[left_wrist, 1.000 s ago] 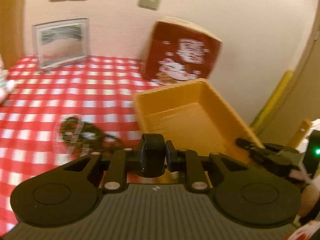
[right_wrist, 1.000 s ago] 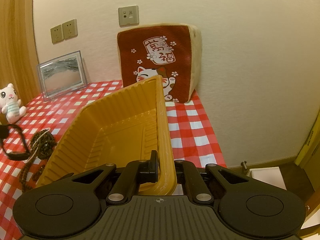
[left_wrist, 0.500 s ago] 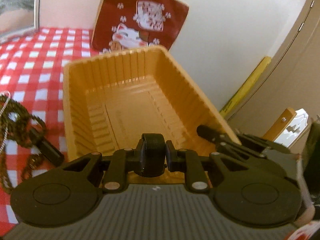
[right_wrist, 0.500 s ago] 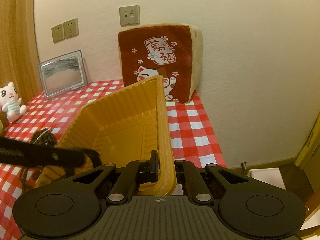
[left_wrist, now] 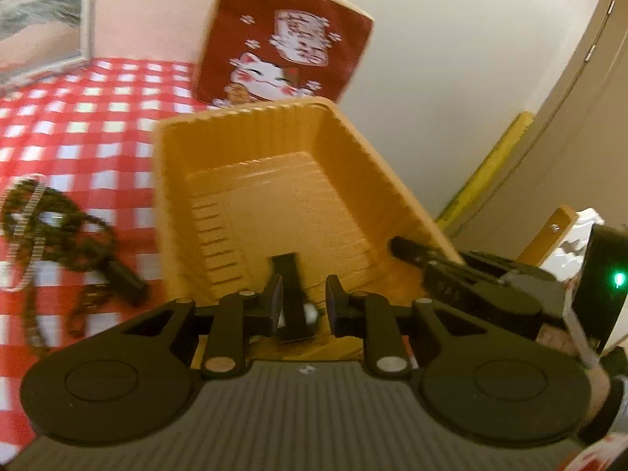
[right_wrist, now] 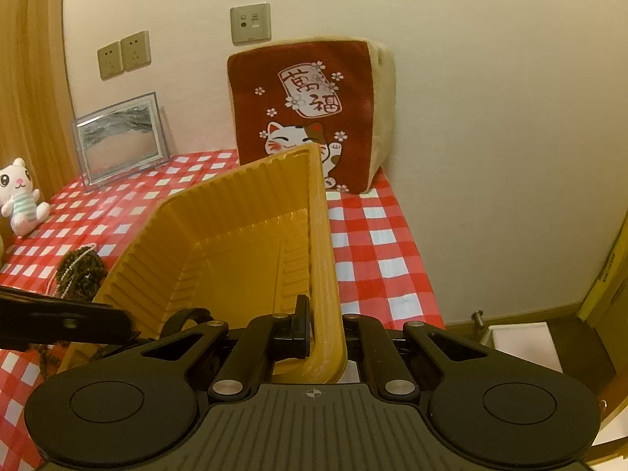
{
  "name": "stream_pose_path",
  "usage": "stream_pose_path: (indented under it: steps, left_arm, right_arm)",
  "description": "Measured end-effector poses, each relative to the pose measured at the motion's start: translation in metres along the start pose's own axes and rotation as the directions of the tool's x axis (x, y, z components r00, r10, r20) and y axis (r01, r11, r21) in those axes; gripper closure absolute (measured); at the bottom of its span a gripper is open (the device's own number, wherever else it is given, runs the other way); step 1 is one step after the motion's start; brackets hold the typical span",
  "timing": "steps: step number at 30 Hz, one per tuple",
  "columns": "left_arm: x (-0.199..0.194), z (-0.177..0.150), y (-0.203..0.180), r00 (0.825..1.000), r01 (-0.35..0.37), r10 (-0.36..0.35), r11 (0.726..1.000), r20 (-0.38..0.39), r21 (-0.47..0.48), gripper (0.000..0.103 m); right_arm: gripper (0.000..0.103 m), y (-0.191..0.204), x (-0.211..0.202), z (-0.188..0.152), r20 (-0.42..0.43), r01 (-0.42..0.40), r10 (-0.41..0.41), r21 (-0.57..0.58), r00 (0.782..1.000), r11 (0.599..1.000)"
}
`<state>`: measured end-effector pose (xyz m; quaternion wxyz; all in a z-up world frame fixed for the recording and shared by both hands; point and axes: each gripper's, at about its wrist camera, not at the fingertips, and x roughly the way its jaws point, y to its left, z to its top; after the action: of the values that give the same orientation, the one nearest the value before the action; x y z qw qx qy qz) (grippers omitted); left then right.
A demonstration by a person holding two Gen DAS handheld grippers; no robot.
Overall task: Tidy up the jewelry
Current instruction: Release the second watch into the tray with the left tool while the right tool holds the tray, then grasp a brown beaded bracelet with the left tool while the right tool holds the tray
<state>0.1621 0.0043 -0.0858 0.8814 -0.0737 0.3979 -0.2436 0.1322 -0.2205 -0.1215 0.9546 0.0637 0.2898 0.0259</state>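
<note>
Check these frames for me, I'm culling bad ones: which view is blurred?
Left wrist view: motion-smeared, the orange tray and beaded jewelry soft-edged. Right wrist view: sharp, cushion print crisp, only fisheye bending at the borders.

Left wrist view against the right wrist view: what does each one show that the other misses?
Only the left wrist view: the left gripper from behind, with a black watch-like piece between its jaws over the tray, a gap showing on one side.

Only the right wrist view: the plush cat toy, the wall sockets, and the right gripper clamped on the tray wall.

Both: the yellow tray, the tangled jewelry pile, the lucky-cat cushion, the picture frame and the red checked cloth.
</note>
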Motion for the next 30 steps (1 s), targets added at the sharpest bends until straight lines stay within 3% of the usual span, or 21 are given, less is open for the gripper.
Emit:
stream_pose_path:
  steps: [6, 14, 19, 30]
  left_arm:
    - [-0.029, -0.014, 0.036, 0.988, -0.151, 0.151, 0.989, 0.019, -0.007, 0.083]
    - [-0.028, -0.028, 0.077, 0.943, -0.332, 0.332, 0.943, 0.000, 0.017, 0.083]
    - [-0.011, -0.031, 0.089, 0.935, -0.352, 0.353, 0.935, -0.021, 0.041, 0.083]
    - [0.020, -0.022, 0.103, 0.936, -0.346, 0.349, 0.937, -0.049, 0.054, 0.081]
  right_arm:
    - [0.098, -0.002, -0.003, -0.002, 0.017, 0.014, -0.014, -0.002, 1.000, 1.000]
    - [0.098, -0.005, -0.007, -0.003, 0.037, 0.054, -0.054, 0.000, 0.998, 0.999]
    - [0.098, -0.005, -0.007, -0.003, 0.032, 0.058, -0.058, 0.004, 0.998, 0.998]
    - [0.098, -0.005, -0.006, -0.002, 0.022, 0.062, -0.062, 0.012, 0.998, 0.998]
